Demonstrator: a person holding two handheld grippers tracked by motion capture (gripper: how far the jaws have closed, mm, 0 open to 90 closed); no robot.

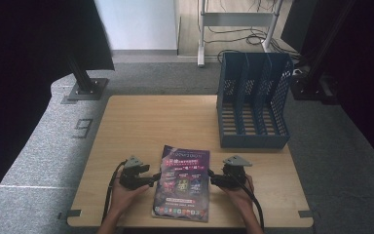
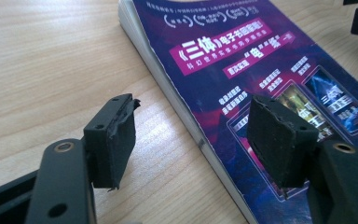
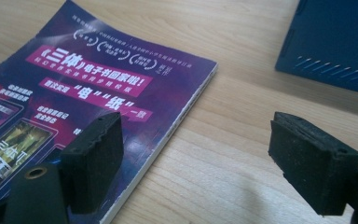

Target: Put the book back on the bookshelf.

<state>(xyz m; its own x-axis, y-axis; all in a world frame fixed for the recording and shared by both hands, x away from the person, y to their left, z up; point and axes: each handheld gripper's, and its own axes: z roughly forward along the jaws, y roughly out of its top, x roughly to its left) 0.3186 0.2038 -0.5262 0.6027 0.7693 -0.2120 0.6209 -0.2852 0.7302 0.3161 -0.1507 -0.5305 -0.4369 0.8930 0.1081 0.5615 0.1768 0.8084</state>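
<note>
One purple magazine (image 1: 182, 183) lies flat on the near middle of the counter (image 1: 141, 122), long axis running near to far, top slightly leaning right. The left gripper (image 1: 155, 178) and right gripper (image 1: 210, 176) flank it, both with jaws apart, holding nothing. A blue file rack (image 1: 253, 100) stands far right.

A purple-covered magazine (image 1: 182, 183) with pink banners and white print lies flat and closed between the two sets of fingers, one left finger (image 2: 279, 140) over its edge and one right finger (image 3: 95, 161) over the opposite edge.
</note>
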